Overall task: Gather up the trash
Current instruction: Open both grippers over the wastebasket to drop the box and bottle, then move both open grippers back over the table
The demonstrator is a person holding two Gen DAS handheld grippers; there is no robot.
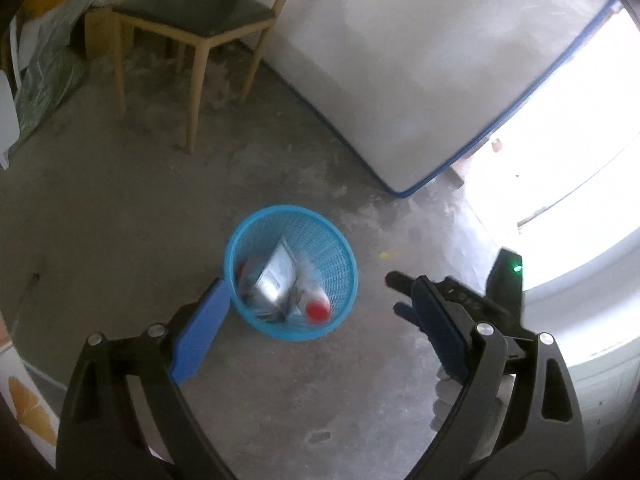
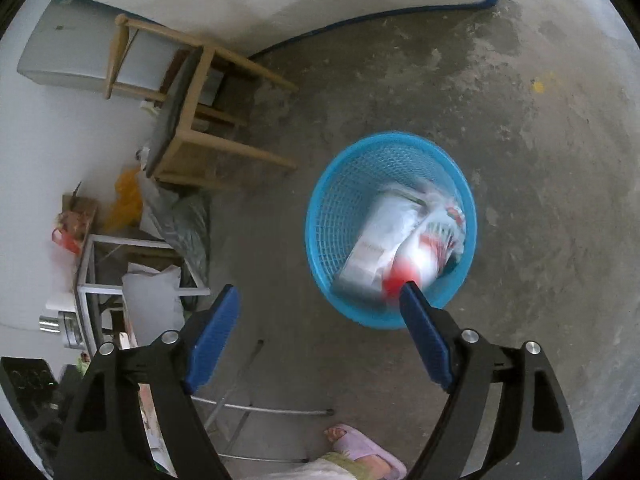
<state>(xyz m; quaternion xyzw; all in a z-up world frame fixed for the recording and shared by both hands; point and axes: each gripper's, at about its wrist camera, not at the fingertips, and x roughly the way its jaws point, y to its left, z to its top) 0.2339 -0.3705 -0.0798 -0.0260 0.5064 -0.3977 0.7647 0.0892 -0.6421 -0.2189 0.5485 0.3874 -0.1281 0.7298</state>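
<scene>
Trash, a white red-capped plastic bottle [image 2: 412,266] and crumpled wrappers [image 1: 276,276], sat inside the blue mesh plastic basket [image 1: 340,240] on the concrete floor [image 1: 120,240]. Left tongs [image 1: 320,300] and right tongs [image 2: 320,300] hung released, empty, likely post-drop.

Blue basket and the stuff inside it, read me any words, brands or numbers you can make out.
None can be read.
Blue basket: no print.
White packet: faint reddish mark, too blurred.
Red-capped bottle: red and white label, too blurred.
</scene>
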